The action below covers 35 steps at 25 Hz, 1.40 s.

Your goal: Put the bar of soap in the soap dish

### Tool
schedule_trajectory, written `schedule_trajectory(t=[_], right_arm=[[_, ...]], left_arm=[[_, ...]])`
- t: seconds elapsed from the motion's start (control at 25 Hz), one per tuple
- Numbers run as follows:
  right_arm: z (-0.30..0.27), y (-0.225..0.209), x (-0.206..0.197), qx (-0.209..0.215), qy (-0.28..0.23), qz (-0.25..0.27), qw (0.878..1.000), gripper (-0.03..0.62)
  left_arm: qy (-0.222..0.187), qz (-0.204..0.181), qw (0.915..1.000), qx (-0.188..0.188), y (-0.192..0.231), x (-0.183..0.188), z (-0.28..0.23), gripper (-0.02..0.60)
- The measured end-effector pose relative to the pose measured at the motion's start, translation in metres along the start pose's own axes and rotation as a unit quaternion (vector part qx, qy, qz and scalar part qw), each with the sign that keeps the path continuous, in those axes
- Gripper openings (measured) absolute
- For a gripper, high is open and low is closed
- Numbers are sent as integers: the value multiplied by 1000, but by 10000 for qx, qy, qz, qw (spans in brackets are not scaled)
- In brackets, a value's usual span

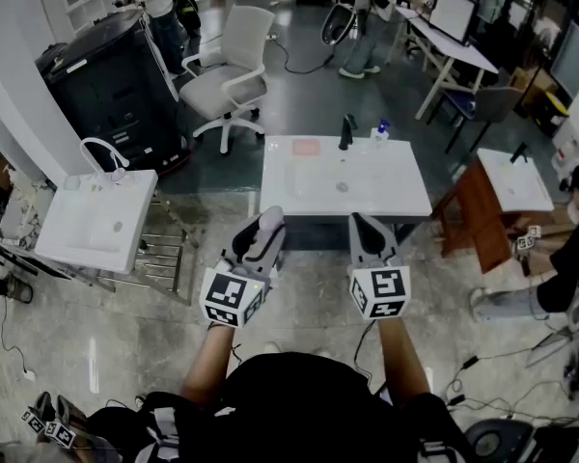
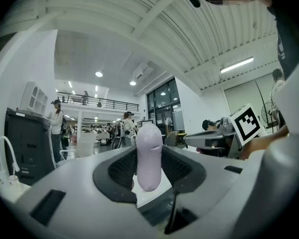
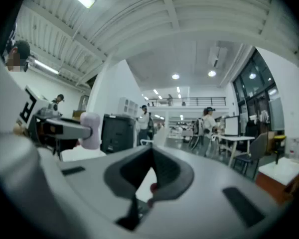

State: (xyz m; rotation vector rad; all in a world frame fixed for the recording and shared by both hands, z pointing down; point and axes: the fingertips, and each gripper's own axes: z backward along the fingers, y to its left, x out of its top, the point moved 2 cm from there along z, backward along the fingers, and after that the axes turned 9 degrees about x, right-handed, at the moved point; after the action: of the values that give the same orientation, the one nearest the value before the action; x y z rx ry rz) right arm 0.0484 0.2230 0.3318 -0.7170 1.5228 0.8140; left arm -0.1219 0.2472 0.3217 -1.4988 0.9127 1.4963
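As I look down from the head view, a white basin [image 1: 96, 222] sits off to the left on a metal frame. My left gripper [image 1: 260, 242] is clamped on the pale lilac bar of soap [image 2: 149, 153], which stands upright between the pads, on the near side of the white washstand [image 1: 396, 196] and well apart from the dish. The pink soap dish [image 1: 307, 147] lies at the washstand's far edge, with a black tap [image 1: 346, 133] and a blue-topped bottle [image 1: 380, 131] to its right. My right gripper [image 3: 151, 169] has its jaws together, with nothing between them.
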Motion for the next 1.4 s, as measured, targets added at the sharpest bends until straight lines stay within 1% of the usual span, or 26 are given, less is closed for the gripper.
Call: schedule_trajectory(t=[0.16,0.36,0.68,0.88,1.04,1.16,1.4], right_arm=[[-1,-1,-7,8,16,-68,10000,34],[-1,-7,-9,74,-131,-236,9996,34],[7,-17,-16,318,-105,-129,9994,34],[20,-29,-31,437,24,-88,9990,34],[26,-37,-46,549,161,-51,9984,35],[27,-43,-53,577,222,-22,9981,35],[16,-55,-58,622,225,22,9978,35]], left_arm=[[27,21,10000,-1,0,-4,-1,166],[53,4,10000,-5,-5,-7,-7,166],[120,31,9999,107,-23,-12,-14,167],[105,65,9997,231,-44,-18,-16,166],[188,117,9991,372,-57,-28,-18,167],[253,132,9987,414,-62,-33,-21,167],[257,108,9984,488,-61,-35,-36,167]])
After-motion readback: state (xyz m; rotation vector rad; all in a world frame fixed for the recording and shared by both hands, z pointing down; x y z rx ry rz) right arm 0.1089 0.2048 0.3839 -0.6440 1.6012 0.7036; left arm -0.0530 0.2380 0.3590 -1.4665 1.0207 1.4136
